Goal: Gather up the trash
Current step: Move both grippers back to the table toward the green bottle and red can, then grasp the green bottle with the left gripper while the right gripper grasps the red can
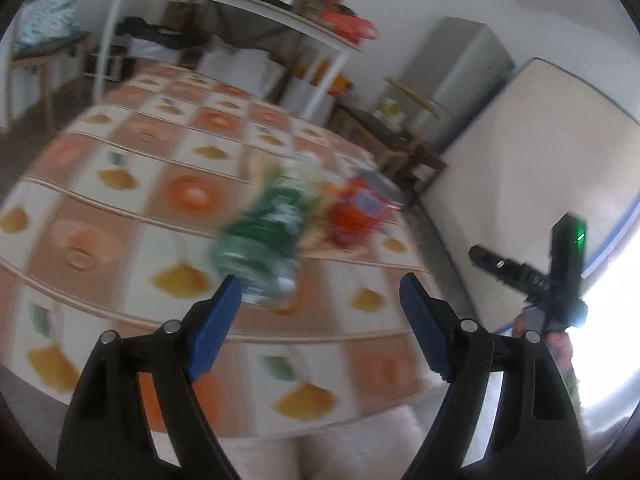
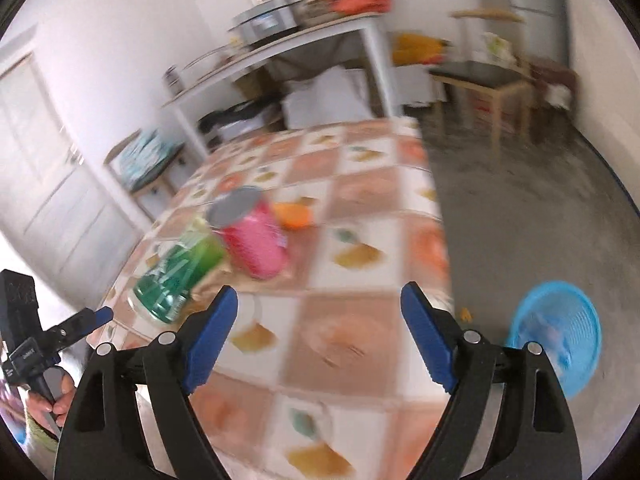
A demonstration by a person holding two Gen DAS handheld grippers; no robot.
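One green bottle (image 2: 176,276), one red can (image 2: 252,236), one blue basket (image 2: 560,336), two open grippers.

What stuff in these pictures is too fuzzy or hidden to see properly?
- Green bottle label, left wrist view: blurred, unreadable.
- Red can print, right wrist view: blurred.
- Blue basket contents, right wrist view: blurred, partly behind the right gripper.
- Orange thing behind the can: too blurred to identify.

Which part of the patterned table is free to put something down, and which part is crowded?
Free: the patterned tablecloth between the green plastic bottle and the near table edge, and the far half. Crowded: the cluster of bottle, pink can and orange piece.
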